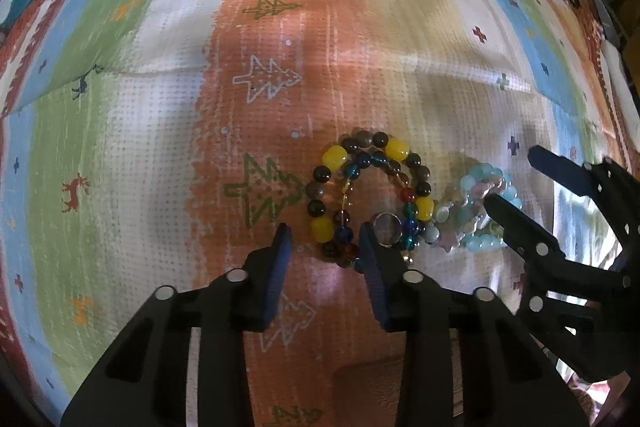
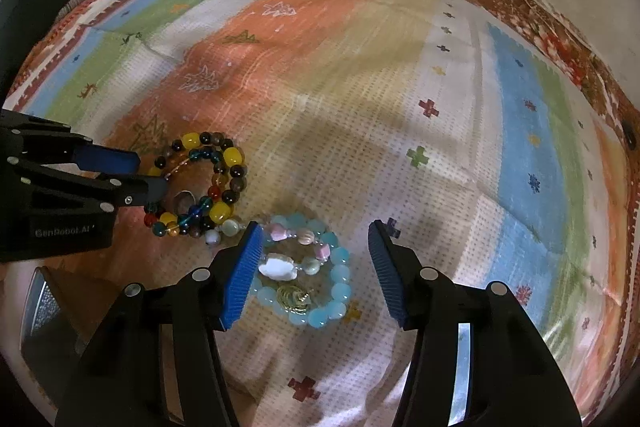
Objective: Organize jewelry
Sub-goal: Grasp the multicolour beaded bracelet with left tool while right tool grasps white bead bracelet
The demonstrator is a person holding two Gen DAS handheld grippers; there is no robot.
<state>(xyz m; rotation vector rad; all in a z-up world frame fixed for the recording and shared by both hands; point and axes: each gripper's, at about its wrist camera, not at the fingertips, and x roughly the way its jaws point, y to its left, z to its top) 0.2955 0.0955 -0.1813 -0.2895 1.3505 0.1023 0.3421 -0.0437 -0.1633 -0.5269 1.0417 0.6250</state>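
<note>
Two bead bracelets lie side by side on a striped, patterned mat [image 2: 360, 75], close enough that their edges touch or nearly touch, and each hand-held gripper is set over its own one, which reads as a plan to lift them apart rather than drag one across the other. The dark bracelet [image 1: 368, 187], a loose double ring of yellow, brown, blue and red beads with a small round metal charm [image 1: 387, 229], sits on the orange stripe. The left gripper [image 1: 324, 247] points steeply down at its near rim, jaws narrowed but not clamped: one blue pad stands outside the ring, the other inside it beside the charm, so the near strand of beads lies between them, ready to be pinched. The pale blue bracelet [image 2: 316, 267], with pink and white shell-like beads and a gold charm in its middle, lies on the cream stripe just to the right. The right gripper [image 2: 316, 259] hovers over it with its jaws about half wide, straddling most of the ring; the left pad is at the ring's left edge, the right pad stands clear of the beads. Neither bracelet looks lifted. I judge both grasps are being lined up, and that the strands may roll out of a shallow pinch.
</note>
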